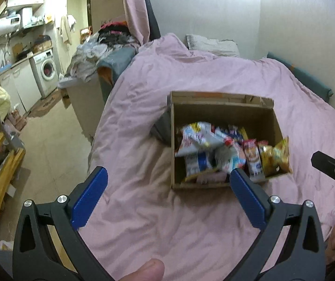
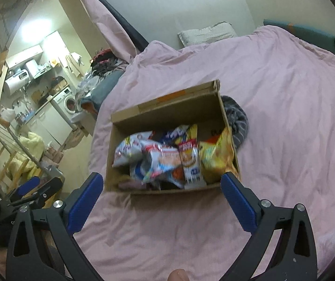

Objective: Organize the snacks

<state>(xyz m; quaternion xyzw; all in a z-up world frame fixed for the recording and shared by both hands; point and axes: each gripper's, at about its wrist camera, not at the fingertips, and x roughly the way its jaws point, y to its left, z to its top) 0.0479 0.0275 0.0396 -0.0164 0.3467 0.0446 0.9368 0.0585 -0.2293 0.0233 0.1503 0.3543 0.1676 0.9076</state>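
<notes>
An open cardboard box (image 1: 223,110) (image 2: 167,114) sits on a pink bed cover and holds several snack packets (image 1: 214,149) (image 2: 158,159). A yellow bag (image 1: 276,157) (image 2: 216,161) leans at the box's right end. My left gripper (image 1: 168,175) hangs open above the bed, short of the box's near side, nothing between its blue pads. My right gripper (image 2: 161,180) is also open and empty, just short of the box's near wall. In the left wrist view the right gripper's black finger (image 1: 331,168) shows at the right edge. The left gripper (image 2: 27,192) appears low left in the right wrist view.
The pink bed cover (image 1: 191,222) (image 2: 284,117) spreads around the box. A grey striped cloth (image 2: 236,119) lies behind the box. A pillow (image 1: 212,44) rests by the wall. Left of the bed are piled clothes (image 1: 97,53), a washing machine (image 1: 47,70) and wooden furniture (image 1: 1,171).
</notes>
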